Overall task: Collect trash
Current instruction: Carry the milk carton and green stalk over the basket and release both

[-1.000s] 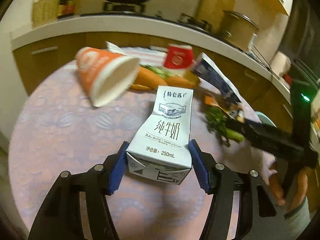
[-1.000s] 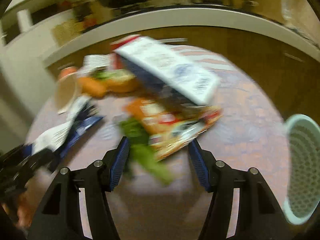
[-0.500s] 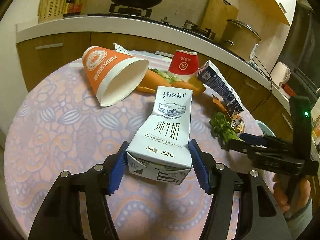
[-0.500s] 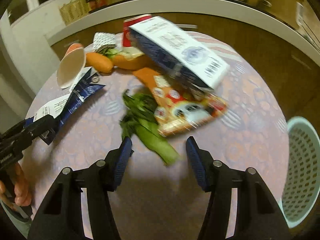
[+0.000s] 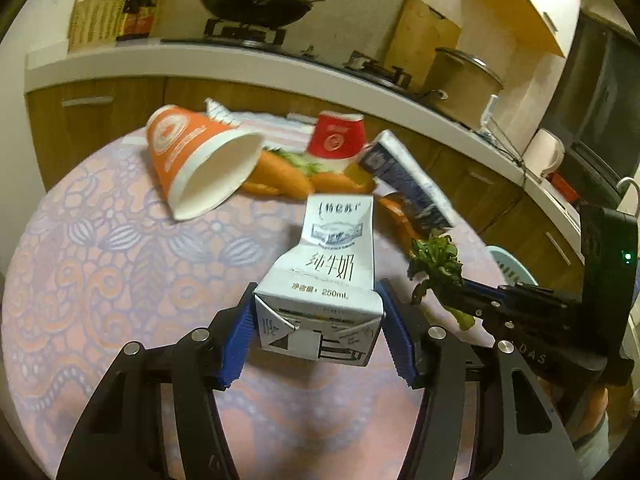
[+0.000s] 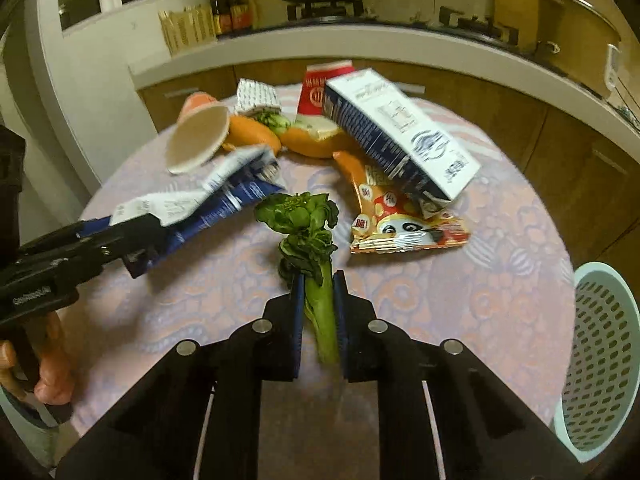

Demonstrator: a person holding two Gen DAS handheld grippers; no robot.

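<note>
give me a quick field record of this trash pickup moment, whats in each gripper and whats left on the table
left gripper: shut on the white 250 mL milk carton
right gripper: jaws have just been closing, now shut on the stem of the green leafy vegetable
bin: pale mesh plastic basket off the table's right edge in the right wrist view
still lying on round patterned tablecloth: tipped orange paper cup, red paper cup, large blue and white carton, orange snack wrapper
</note>
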